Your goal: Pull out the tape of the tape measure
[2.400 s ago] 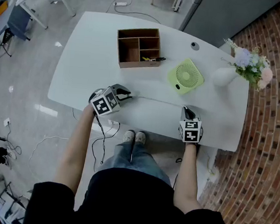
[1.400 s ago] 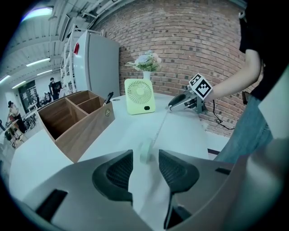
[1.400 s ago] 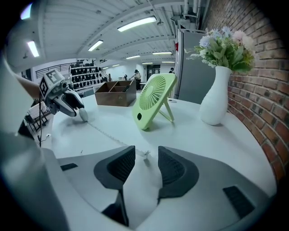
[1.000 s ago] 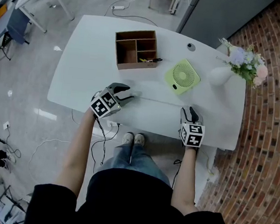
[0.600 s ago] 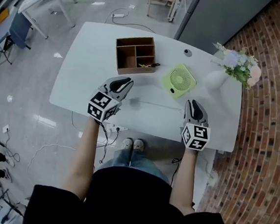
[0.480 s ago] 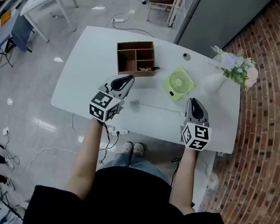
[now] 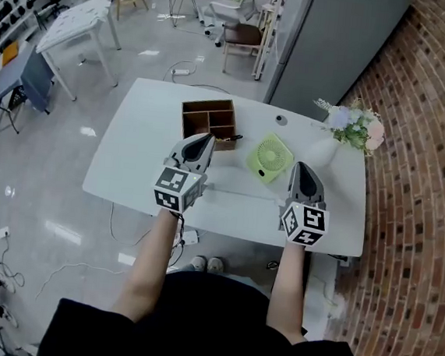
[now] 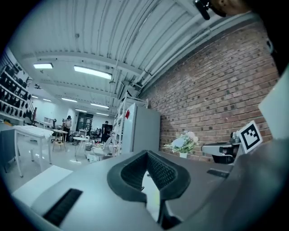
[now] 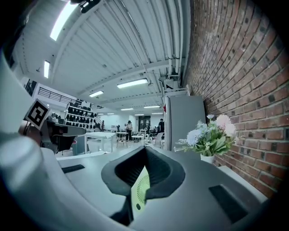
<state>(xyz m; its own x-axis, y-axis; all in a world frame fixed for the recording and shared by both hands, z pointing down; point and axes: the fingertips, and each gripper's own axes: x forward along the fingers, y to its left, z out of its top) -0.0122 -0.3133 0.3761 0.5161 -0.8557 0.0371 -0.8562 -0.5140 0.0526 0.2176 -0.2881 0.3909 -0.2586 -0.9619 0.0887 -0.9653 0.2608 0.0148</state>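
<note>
Your left gripper [image 7: 207, 140] is up in the air over the near part of the white table [image 7: 135, 153]. It points flat and away from you. Its jaws have just been closing, and now the tips touch. Nothing is held between them. Just past its tip sits one brown wooden box [image 7: 208, 104] with small sections inside.

The tape measure [image 7: 244, 193] is down on the table, not in either gripper. You can see it as one thin pale strip lying flat near the table's front edge, between your two grippers. Its long way runs from left to right, across in front of you. Its left end is beside your left gripper, and its right end reaches toward your right one. It is too small to tell the case from the strip.

Behind the strip sits one light green fan [image 7: 270, 156]. Your right gripper [image 7: 300, 167] is also up in the air and points flat. Its jaws have just been closing too. The tips are together and hold nothing.

At the far right stands one white vase [image 7: 320, 151] with one bunch of flowers [image 7: 351, 123], close to the brick wall [image 7: 420, 153].

Each gripper carries one cube [image 7: 178, 189] with black-and-white square markers. Those patterns are the only print clear enough to see.
</note>
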